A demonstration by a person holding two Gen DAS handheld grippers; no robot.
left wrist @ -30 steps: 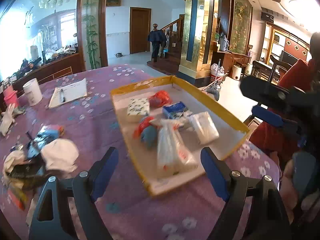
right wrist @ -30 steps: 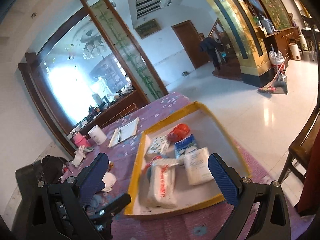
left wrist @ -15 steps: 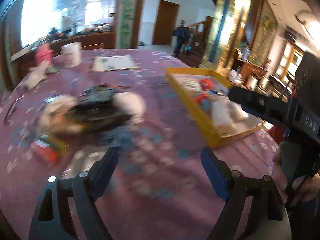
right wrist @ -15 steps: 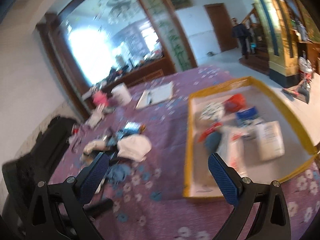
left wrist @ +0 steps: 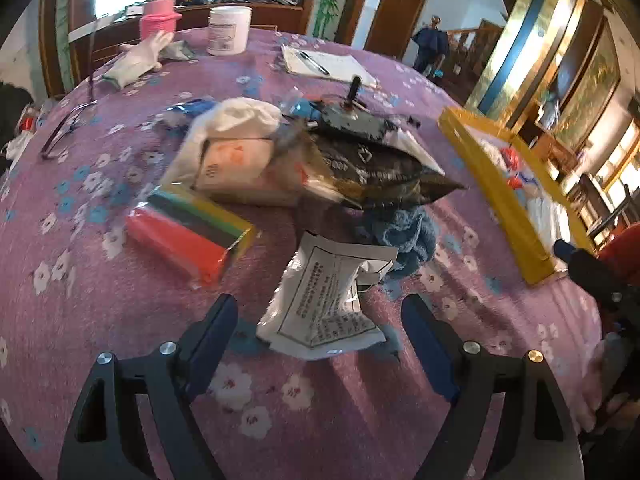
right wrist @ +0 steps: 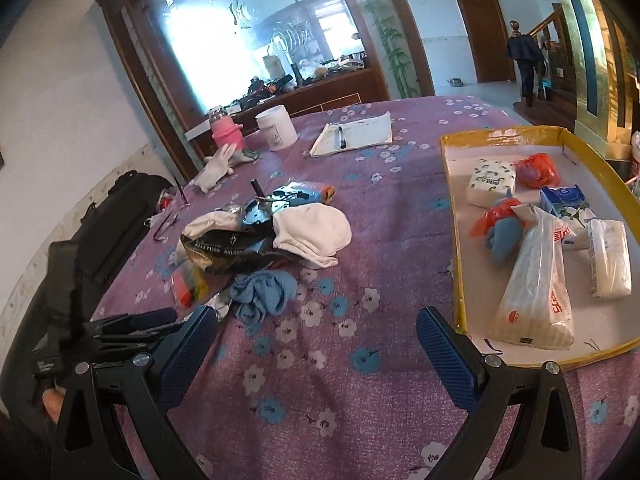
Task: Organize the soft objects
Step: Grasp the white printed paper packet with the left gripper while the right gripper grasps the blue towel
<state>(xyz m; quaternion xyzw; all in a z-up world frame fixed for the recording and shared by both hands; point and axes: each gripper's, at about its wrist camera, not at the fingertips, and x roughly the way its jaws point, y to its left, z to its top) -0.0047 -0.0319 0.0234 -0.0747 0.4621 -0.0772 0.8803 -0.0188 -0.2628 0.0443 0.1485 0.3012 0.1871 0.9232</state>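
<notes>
Now your left gripper (left wrist: 320, 340) has swung from the yellow cardboard tray (left wrist: 500, 200) to the pile; its jaws, just narrowing, stand apart around the white printed packet (left wrist: 324, 304), untouched. Right gripper (right wrist: 316, 344) is apart, empty.

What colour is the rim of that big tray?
Yellow: the tray's rim shows best in the right wrist view.

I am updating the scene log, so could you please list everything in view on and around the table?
tablecloth: one, purple with flowers, over the table
tray: one, yellow-rimmed, right side, holding packets and bags
printed packet: one, white, nearest the left tongs
blue cloth: one, beside the pile
sponge pack: one, red, green and yellow, left of the pile
dark bag: one, atop the pile
white cloth: one, on the pile
notepad: one, white, far side
white tub: one, far side
pink cup: one, far side
glove: one, white
left tongs: open
right tongs: open
</notes>
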